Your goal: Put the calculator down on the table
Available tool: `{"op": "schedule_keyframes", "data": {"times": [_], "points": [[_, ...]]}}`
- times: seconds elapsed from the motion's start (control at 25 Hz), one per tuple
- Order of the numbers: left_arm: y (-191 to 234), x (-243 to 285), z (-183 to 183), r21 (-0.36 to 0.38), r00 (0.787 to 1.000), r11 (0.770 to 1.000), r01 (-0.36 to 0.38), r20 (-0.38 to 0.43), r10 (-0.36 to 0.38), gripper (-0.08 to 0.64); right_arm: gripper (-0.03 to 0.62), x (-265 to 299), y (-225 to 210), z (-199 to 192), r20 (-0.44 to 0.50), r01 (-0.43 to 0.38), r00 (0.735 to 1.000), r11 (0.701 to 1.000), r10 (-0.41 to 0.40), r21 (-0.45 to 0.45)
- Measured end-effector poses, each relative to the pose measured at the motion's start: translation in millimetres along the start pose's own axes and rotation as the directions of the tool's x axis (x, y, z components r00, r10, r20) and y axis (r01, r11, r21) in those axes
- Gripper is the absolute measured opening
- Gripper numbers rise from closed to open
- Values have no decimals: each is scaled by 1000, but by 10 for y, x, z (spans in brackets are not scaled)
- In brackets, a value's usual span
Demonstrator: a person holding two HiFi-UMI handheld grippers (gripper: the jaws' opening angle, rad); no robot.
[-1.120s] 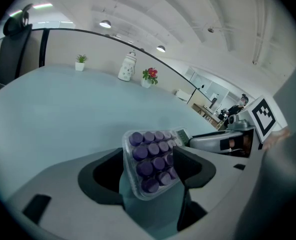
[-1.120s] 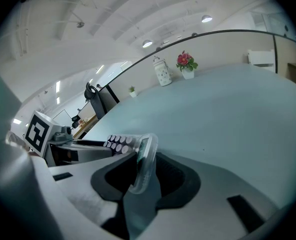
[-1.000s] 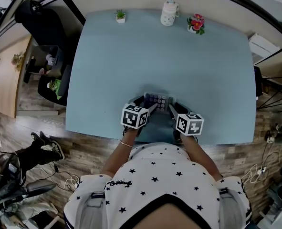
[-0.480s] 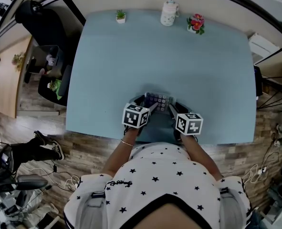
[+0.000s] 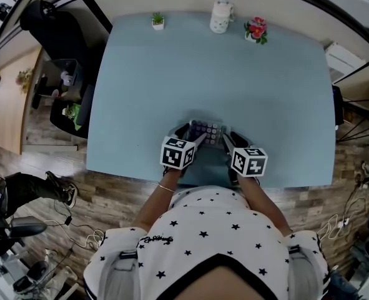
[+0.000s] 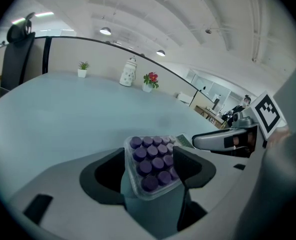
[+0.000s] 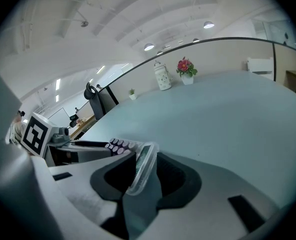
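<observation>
A calculator (image 5: 206,131) with purple keys lies low over the light blue table (image 5: 234,86), near its front edge; I cannot tell whether it touches the top. My left gripper (image 5: 191,136) is shut on its key end (image 6: 152,161), a pad against each side. The right gripper (image 5: 226,141) has the display end (image 7: 142,166) between its jaws, which stand wide with a gap at the left pad, so it is open. In the left gripper view the right gripper (image 6: 223,140) shows beside the calculator.
Along the table's far edge stand a small potted plant (image 5: 157,21), a white jug (image 5: 221,17) and a pot of red flowers (image 5: 256,31). A dark office chair (image 5: 59,36) is off the table's left side. The front edge runs just under the grippers.
Both grippers and the calculator stay where they were. On the floor at the left, a person's legs have moved toward the picture's edge.
</observation>
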State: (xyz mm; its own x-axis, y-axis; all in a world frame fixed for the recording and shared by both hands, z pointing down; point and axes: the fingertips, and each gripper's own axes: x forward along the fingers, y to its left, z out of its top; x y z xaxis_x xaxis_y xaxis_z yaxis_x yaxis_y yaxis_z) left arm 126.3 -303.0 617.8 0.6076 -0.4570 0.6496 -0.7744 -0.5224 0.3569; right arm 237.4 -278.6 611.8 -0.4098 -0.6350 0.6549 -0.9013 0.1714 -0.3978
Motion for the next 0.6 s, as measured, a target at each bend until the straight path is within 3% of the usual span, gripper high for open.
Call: {"op": "schedule_keyframes", "data": {"times": [0.28,0.6], "points": [[27,-140,98,10,997,1000,-25,71,24,309,105,-69,38,47,49,-13,999,1000,12,15],[72,-411,365,35,980,998,-54,194,46,168,41,-225,88,271,139,-19,990,1000,22,-20]]}}
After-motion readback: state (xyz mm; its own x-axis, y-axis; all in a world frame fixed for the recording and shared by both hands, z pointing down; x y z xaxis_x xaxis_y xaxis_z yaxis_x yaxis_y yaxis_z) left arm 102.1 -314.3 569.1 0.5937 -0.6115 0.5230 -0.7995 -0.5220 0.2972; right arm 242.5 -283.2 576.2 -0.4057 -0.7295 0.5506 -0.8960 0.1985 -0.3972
